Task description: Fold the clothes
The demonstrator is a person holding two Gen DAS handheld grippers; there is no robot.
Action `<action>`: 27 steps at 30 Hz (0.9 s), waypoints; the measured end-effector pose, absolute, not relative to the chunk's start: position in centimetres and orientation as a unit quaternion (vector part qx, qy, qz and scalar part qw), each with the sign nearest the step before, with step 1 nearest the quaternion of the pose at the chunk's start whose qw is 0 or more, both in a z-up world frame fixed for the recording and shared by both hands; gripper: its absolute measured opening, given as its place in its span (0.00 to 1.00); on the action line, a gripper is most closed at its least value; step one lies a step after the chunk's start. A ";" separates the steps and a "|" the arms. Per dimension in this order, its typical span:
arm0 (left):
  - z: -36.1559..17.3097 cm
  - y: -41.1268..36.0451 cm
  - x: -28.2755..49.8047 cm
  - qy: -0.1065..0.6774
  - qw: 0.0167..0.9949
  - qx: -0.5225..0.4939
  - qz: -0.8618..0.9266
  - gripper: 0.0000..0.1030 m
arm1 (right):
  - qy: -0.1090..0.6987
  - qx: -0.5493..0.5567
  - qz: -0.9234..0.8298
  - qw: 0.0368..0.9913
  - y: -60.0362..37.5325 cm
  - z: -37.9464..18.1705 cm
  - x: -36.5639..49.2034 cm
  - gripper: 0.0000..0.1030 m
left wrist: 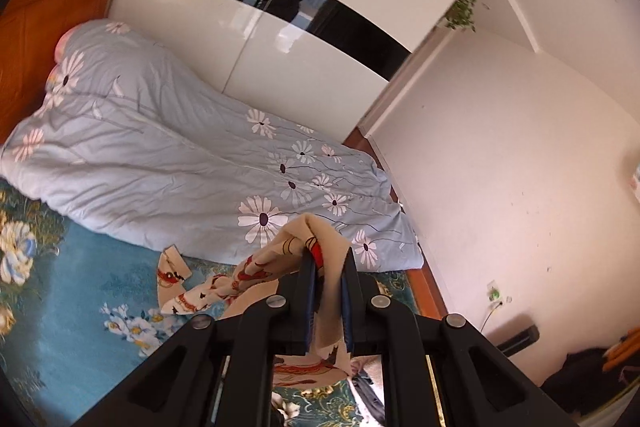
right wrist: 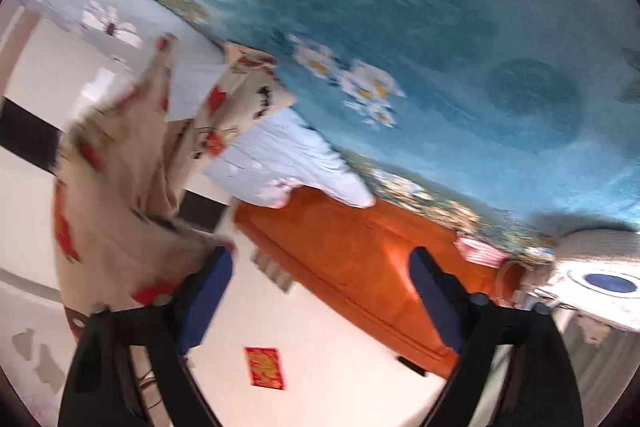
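No writing I can read anywhere; the red paper (right wrist: 263, 367) on the wall carries gold marks too blurred to make out. My left fingers (left wrist: 329, 259) are nearly closed, pinching a fold of the cream garment (left wrist: 256, 267) with red print. They tilt downward over the bed (left wrist: 72, 327), and the cloth trails from them onto the blue floral sheet, just beside the pale blue quilt (left wrist: 160, 147). My right fingers (right wrist: 320, 267) stand wide apart with nothing between them, pointing level at the orange headboard (right wrist: 360, 247); the garment hangs against the outside of one finger.
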State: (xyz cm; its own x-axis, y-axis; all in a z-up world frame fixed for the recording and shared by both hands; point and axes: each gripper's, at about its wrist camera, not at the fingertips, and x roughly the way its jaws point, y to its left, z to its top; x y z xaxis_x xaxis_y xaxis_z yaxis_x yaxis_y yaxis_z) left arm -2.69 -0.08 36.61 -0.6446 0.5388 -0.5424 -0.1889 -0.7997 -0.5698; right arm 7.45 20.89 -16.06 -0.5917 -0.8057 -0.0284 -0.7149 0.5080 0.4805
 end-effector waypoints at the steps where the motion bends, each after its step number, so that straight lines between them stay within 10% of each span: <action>1: 36.2 -0.3 -2.7 -0.248 0.201 -0.372 0.872 0.11 | -0.872 0.427 -0.218 0.095 20.8 -16.1 6.8 0.91; 13: 30.1 -5.4 -2.1 -0.308 0.140 -0.417 0.843 0.11 | -0.916 0.304 -0.233 0.116 26.3 -13.0 0.3 0.91; 23: 26.5 -5.8 0.9 -0.280 0.138 -0.483 0.818 0.11 | -0.822 0.493 -0.258 0.122 19.2 -15.7 -4.4 0.91; 27: 25.3 -8.6 2.0 -0.263 0.111 -0.498 0.819 0.11 | -0.788 0.545 -0.265 0.108 18.1 -17.0 -3.2 0.39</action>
State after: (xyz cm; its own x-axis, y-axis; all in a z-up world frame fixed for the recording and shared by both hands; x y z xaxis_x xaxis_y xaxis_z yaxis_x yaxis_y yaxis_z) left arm 1.98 -8.58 25.30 -0.4787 0.4436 -0.7577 0.0802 -0.8373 -0.5409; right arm -3.18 18.14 -17.03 -0.3830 -0.9161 -0.1190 -0.8017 0.2656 0.5354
